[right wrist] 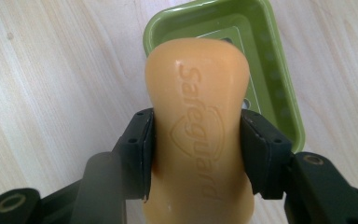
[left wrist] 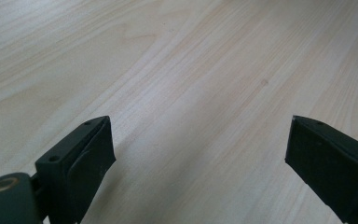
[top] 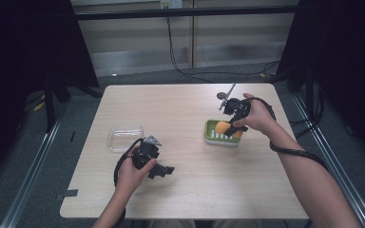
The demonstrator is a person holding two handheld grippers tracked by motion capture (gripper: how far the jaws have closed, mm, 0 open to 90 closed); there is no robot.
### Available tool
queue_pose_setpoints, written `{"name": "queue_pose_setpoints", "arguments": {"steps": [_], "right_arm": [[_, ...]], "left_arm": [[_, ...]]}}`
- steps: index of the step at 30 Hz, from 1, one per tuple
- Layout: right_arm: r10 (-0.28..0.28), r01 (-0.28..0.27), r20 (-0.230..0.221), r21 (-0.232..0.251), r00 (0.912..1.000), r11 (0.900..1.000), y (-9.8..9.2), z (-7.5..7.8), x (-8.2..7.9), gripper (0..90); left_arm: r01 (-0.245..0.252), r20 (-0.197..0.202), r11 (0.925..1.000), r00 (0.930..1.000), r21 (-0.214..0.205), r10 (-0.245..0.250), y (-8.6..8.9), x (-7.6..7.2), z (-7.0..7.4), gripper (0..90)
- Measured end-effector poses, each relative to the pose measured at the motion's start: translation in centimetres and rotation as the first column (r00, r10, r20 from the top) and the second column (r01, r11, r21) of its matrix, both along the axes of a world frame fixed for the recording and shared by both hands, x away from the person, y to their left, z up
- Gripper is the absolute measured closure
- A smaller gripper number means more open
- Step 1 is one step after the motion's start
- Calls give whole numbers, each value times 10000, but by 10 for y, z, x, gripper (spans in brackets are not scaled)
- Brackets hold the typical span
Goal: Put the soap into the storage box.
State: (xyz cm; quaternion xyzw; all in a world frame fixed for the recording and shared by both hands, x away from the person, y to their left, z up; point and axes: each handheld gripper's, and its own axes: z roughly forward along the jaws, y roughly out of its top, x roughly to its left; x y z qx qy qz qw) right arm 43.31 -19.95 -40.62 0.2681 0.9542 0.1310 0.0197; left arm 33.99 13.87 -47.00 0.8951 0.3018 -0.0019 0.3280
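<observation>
An orange bar of soap [right wrist: 196,135], stamped "Safeguard" on its upper face, sits pinched at its narrow waist between the two black jaws of the right gripper [right wrist: 196,154], which press on it from both sides. Beyond the bar's far end, in the right gripper view, lies a green soap dish [right wrist: 279,93] with a paler slotted insert, and the soap is held above it, overlapping its near edge. From the high view the same soap [top: 223,127] hangs over the dish [top: 212,137], which rests on the right half of the light wooden table [top: 195,190], with the right hand [top: 259,118] wrapped around the gripper [top: 231,124] and a black cable looping back along the forearm. Well apart, on the left half of the table, the left hand [top: 132,173] holds the left gripper [top: 161,170] low over the wood — its jaws stand wide apart with bare grain between them in the left gripper view [left wrist: 196,158]. Just beyond that hand sits a clear, shallow plastic container [top: 124,137].
</observation>
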Motion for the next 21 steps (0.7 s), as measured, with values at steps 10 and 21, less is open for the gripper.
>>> {"name": "queue_pose_setpoints", "arguments": {"steps": [10, 21], "right_arm": [[34, -33, 52, -95, 10000, 9999, 2, -6, 2, 499], [-89, 89, 44, -109, 10000, 9999, -1, -8, 7, 499]], "left_arm": [[-370, -41, 9989, 9993, -292, 369, -1, -2, -2, 77], [-301, -33, 9992, 9995, -270, 300, -1, -1, -4, 77]]}}
